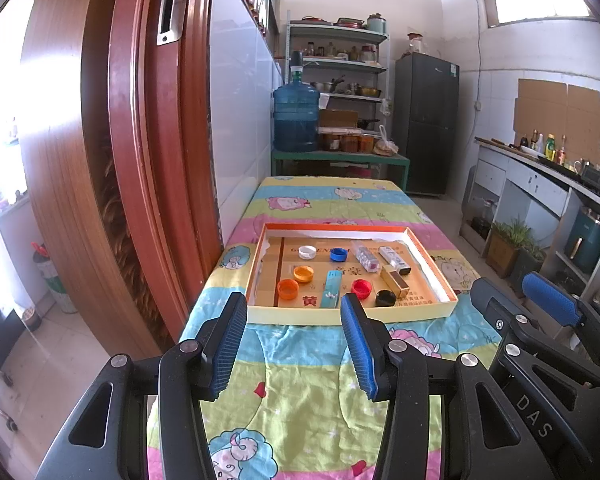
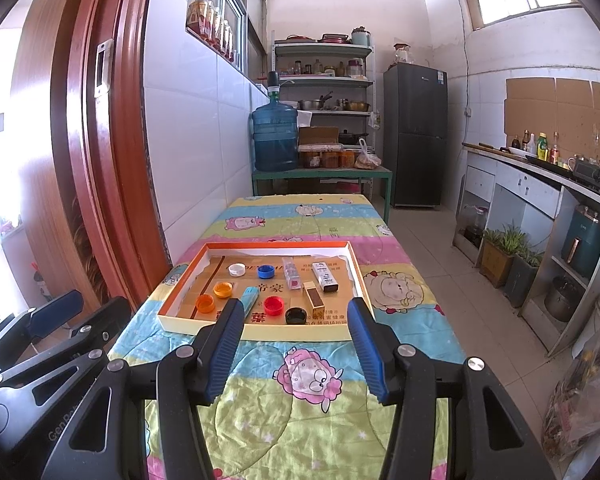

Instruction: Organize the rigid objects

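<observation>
A shallow cardboard tray [image 1: 352, 314] [image 2: 260, 330] with an orange inner rim lies on the cartoon-print cloth. In it are white [image 1: 307, 252], blue [image 1: 338, 255], two orange [image 1: 303, 274] [image 1: 288, 289], red [image 1: 361, 289] and black [image 1: 385, 298] bottle caps, a teal box [image 1: 332, 289], a gold box [image 1: 395, 280], a clear case [image 1: 365, 257] and a white box [image 1: 396, 260]. My left gripper [image 1: 294, 310] is open and empty, just short of the tray's near edge. My right gripper [image 2: 294, 314] is open and empty, over the near edge.
The table [image 2: 300, 400] stands against a white tiled wall [image 2: 196, 152] and a wooden door frame [image 1: 140, 160] on the left. A green bench with a blue water jug [image 1: 296, 118] stands beyond the table. A fridge [image 2: 416, 136] and a counter [image 2: 540, 184] are on the right.
</observation>
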